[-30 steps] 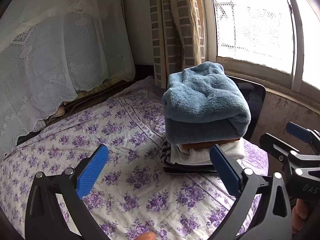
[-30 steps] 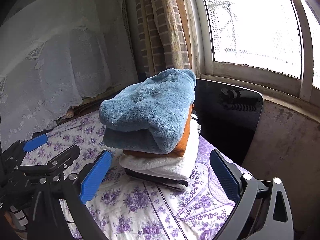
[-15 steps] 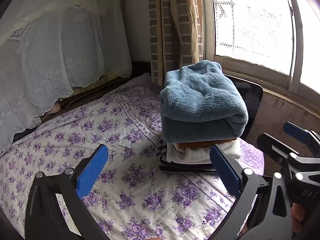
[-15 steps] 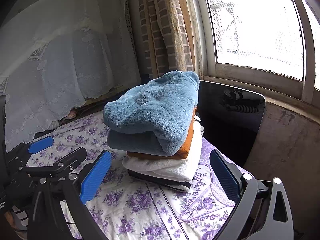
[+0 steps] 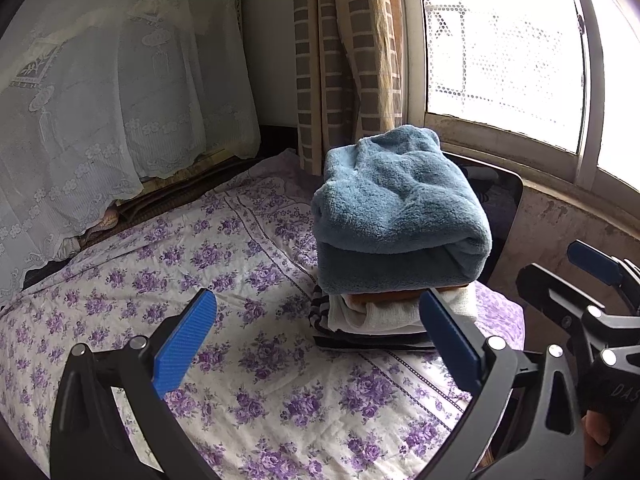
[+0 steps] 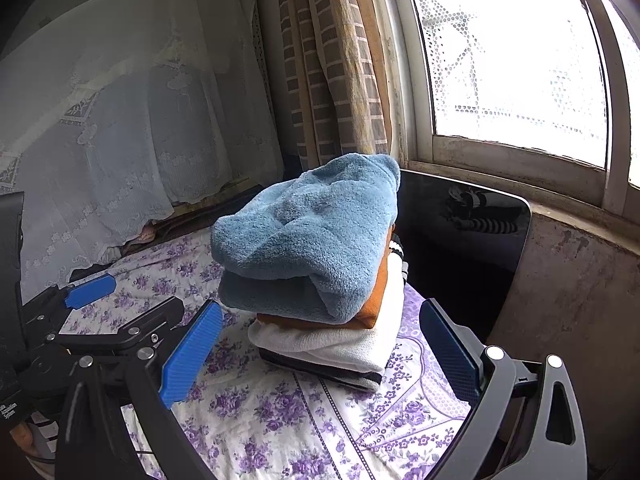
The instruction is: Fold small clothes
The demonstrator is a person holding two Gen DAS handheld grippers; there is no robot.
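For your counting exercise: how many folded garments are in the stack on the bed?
4: blue fleece on top, an orange piece under it, a white one below that, a dark striped one at the bottom. Thinner layers may be hidden.

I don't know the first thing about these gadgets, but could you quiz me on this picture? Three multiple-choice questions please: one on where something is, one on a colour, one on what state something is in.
1. Where does the blue fleece garment lie?
A. On top of the stack of folded clothes
B. Hanging from the curtain
C. Spread flat across the bed

2. What colour is the folded piece directly under the blue fleece?
A. Green
B. Orange
C. Pink

3. How do the left gripper and right gripper stand?
A. Both clamped on the blue fleece
B. One open, one gripping the sheet
C. Both open and holding nothing

Answers:
1. A: it crowns the pile on the floral bedsheet.
2. B: an orange edge shows between the fleece and the white garment.
3. C: each pair of blue pads is spread wide with only the bed between them.
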